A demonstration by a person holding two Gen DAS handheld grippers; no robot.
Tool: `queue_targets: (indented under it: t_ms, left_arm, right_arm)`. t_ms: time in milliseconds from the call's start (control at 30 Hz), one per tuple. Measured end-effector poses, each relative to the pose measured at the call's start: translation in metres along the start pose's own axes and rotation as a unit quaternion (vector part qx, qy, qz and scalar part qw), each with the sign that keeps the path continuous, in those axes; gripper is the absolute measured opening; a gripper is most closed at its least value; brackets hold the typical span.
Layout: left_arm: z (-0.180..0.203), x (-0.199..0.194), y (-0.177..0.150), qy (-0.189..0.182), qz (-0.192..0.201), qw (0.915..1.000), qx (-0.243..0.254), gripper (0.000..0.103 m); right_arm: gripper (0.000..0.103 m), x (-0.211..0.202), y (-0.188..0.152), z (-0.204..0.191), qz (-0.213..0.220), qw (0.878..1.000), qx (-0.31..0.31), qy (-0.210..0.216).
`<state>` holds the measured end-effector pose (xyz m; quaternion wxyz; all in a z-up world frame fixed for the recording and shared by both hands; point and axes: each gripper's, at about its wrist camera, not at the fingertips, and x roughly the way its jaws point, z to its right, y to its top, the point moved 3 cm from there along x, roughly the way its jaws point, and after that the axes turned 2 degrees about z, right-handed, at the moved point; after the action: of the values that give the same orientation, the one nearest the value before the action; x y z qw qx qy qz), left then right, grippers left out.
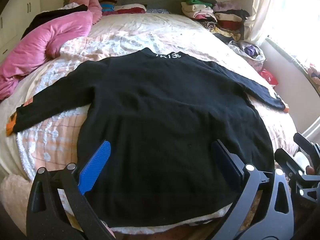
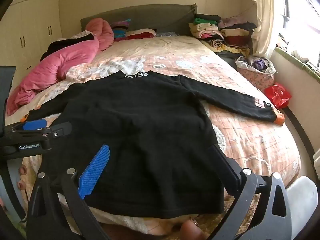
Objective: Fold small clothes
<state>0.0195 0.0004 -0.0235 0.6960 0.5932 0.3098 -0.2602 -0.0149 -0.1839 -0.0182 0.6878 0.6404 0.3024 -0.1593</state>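
Note:
A black long-sleeved sweater (image 1: 160, 110) (image 2: 140, 120) lies flat on the bed, back up, collar with white letters at the far end, both sleeves spread out with orange cuffs. My left gripper (image 1: 160, 146) hovers open over the sweater's near hem, blue pad (image 1: 96, 166) on the left, nothing between its fingers. My right gripper (image 2: 162, 150) stands open above the hem's right part, holding nothing. The left gripper also shows at the left edge of the right wrist view (image 2: 38, 130), and the right gripper's frame at the right edge of the left wrist view (image 1: 304, 160).
A pink quilt (image 1: 46, 46) (image 2: 60, 64) is bunched at the bed's left. Piles of folded clothes (image 1: 216, 16) (image 2: 224, 30) sit at the far right by the headboard. A basket of fabric (image 2: 256, 70) and a red bag (image 2: 278, 94) lie by the window wall.

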Motion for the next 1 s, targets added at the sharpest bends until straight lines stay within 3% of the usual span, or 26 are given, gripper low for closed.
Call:
queue_targets:
  t_ms: [133,167,1000]
  left_arm:
    - [-0.0019,-0.0027,0.0009,-0.005,0.007,0.9999,-0.005,0.095]
    - [0.0002,-0.0045,0.0024,-0.005,0.007,1.0,-0.004,0.095]
    - [-0.0047,-0.0037,0.0009,-0.007,0.004,0.9999,-0.007,0.095]
  right_arm:
    - [0.099,0.0043,-0.0008,-0.0005,-0.008,1.0,0.005,0.015]
    - [0.099,0.0003,0.0005,0.0005,0.006,1.0,-0.002,-0.007]
    - [0.099,0.0017,-0.003,-0.0035,0.0,1.0,-0.007,-0.011]
